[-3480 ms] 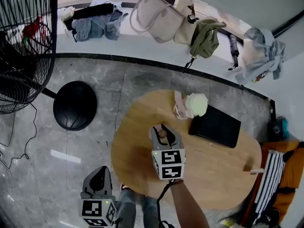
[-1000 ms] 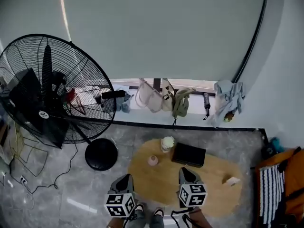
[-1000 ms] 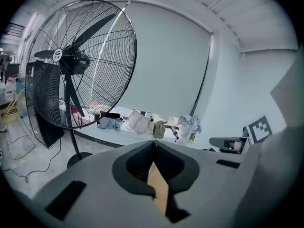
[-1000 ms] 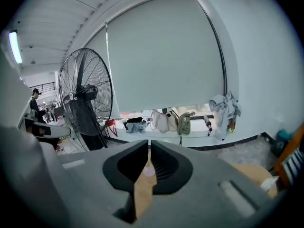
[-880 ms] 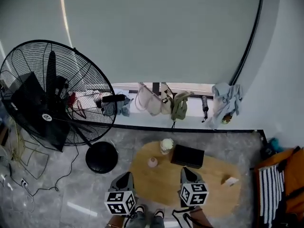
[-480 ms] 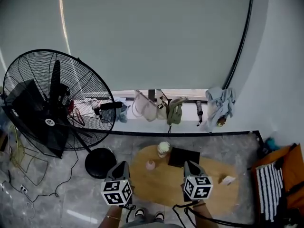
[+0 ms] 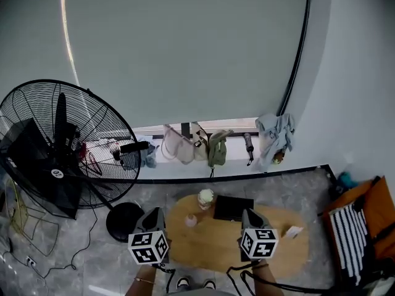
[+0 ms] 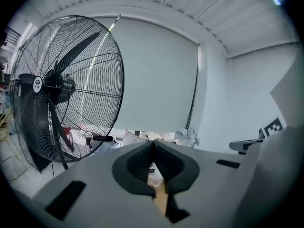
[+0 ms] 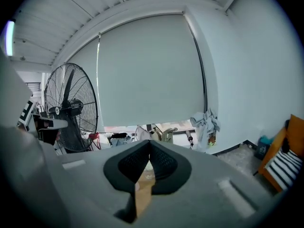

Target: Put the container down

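Note:
The small pink container [image 7: 191, 220] stands alone on the left part of the oval wooden table [image 7: 228, 245], touched by nothing. My right gripper [image 7: 249, 214] hangs over the table's near edge, shut and empty; its jaws meet at the tip [image 9: 149, 142]. My left gripper [image 7: 153, 214] floats just off the table's left edge, also shut with nothing in it [image 8: 153, 143]. A white lidded cup [image 7: 205, 198] and a black flat case [image 7: 233, 208] lie at the back of the table. Through each gripper's closed jaws only a sliver of wood shows.
A large black floor fan [image 7: 55, 147] with a round base [image 7: 122, 221] stands to the left. Bags and clothes [image 7: 191, 143] lie along the window ledge. An orange seat with a striped cushion [image 7: 358, 227] is at the right. A small white card [image 7: 293, 231] sits on the table's right end.
Earlier the right gripper held the pink container over the table; now the container stands free and the gripper is drawn back. The head view has lifted and taken in far more of the room.

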Motion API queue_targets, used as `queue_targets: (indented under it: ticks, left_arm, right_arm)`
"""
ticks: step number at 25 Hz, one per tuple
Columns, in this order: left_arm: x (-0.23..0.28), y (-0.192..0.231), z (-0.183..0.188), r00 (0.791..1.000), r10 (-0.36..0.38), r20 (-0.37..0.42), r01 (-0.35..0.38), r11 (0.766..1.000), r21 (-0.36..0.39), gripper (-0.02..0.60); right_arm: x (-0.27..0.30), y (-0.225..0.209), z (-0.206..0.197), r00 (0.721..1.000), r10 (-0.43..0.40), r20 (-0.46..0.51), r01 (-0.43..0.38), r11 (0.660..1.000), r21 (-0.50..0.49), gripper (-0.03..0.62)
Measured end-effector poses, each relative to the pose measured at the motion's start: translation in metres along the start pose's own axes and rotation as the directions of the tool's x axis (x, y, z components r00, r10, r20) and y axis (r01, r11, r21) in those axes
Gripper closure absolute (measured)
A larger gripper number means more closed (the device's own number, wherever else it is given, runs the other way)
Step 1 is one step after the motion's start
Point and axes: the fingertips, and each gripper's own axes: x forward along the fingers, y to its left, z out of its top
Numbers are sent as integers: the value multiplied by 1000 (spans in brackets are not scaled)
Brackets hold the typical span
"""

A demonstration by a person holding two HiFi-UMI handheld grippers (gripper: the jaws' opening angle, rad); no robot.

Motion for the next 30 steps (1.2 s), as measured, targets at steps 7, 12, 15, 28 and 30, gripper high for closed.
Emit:
queue_targets:
  ticks: [7, 12, 15, 28, 30]
  left_arm:
    - [2, 1, 2, 1000, -3, -1, 3, 1000, 1, 584]
    - [0, 4, 0, 1000, 0, -6, 0, 1000, -1, 584]
    - [-2, 6, -1, 1000, 3, -8, -3, 1000, -1, 584]
    - [-8, 22, 6, 1000, 28, -6, -28, 1000, 9, 584]
    - [-8, 23, 7, 1000, 29, -5, -29, 1000, 7, 584]
  right_arm:
    - [-3, 4, 8, 999, -39, -3, 38, 992, -119, 589]
    - [-4, 9, 8, 999, -52, -16, 50, 989, -137, 589]
    - [-5, 11, 8, 999, -50, -21, 46, 989, -142, 589]
    - [-5, 16, 15, 997, -70, -11, 67, 984, -166, 589]
    - [-5, 16, 15, 998, -68, -12, 66, 985, -160, 589]
